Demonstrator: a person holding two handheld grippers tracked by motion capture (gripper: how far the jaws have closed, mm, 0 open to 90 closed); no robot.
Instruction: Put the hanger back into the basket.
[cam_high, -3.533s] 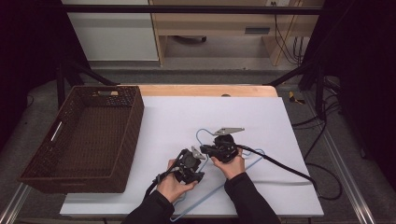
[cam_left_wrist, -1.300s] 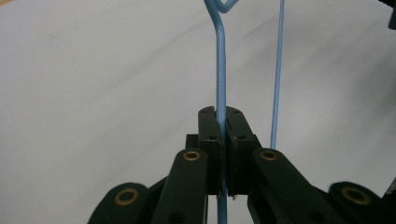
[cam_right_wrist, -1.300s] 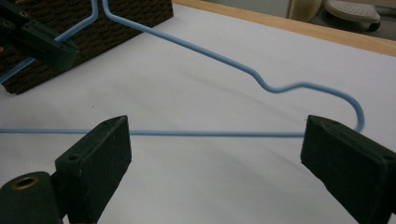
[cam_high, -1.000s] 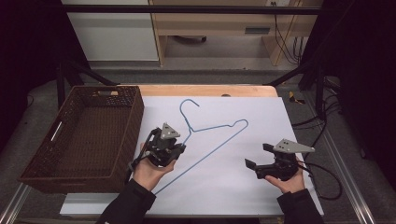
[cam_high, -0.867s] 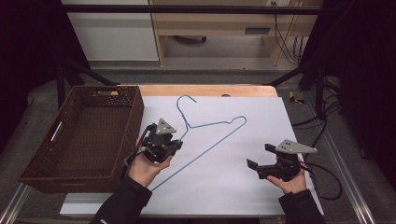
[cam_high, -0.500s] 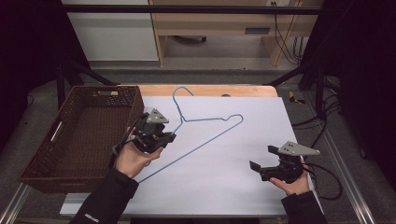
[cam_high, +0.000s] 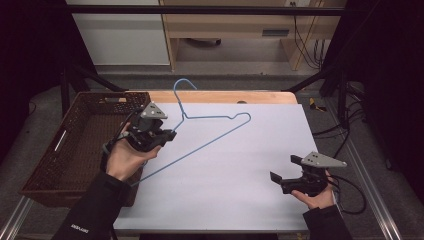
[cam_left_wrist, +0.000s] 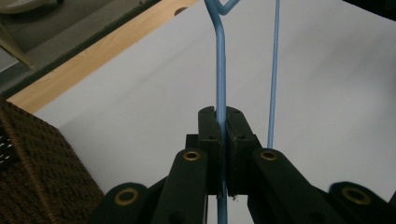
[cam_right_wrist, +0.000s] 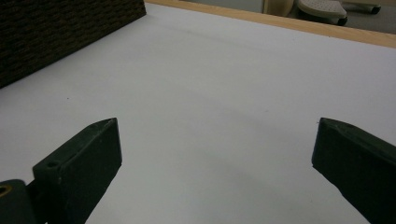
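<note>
- The left gripper (cam_high: 167, 135) is clamping the blue wire hanger (cam_high: 215, 134) just beside the wicker basket (cam_high: 80, 145).
- The hanger's long axis is running diagonally away from the basket, probably lifted off the table.
- The right gripper (cam_high: 282, 181) is resting wide open, well apart from the basket.

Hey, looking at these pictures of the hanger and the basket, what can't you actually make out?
- High view: the blue wire hanger's lower end runs behind the left hand; whether any of the hanger touches the table can't be told.
- High view: the wicker basket's near corner sits behind the left sleeve.
- Left tool view: the hanger's hook is cut off by the top edge.
- Right tool view: the open right tool has its right jaw cut off by the frame edge.
</note>
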